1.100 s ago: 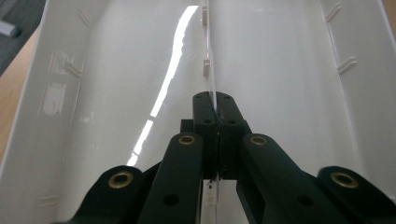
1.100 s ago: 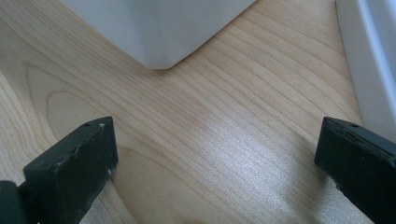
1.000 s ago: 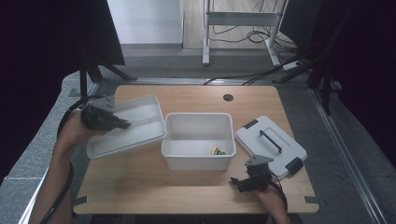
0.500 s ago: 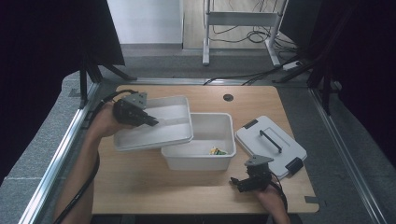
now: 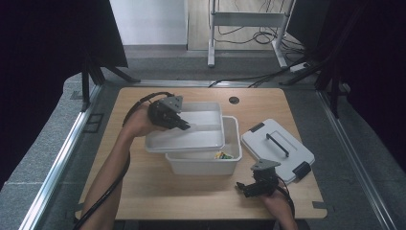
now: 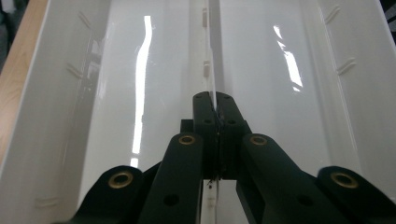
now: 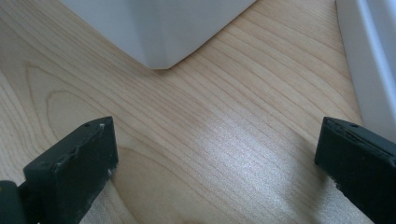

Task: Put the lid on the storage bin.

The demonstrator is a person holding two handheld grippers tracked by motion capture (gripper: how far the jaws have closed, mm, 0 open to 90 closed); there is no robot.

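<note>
Now left tool [image 5: 187, 126] clamped on tray [image 5: 191, 139] divider; right tool [image 5: 242, 187] wide open.

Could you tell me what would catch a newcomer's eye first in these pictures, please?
Most striking is the white divided tray, held over the left part of the white bin at the table's middle by the left gripper, shut on its centre divider. To the right lies a grey lid with a dark handle, and the right gripper rests open near the front edge.
</note>
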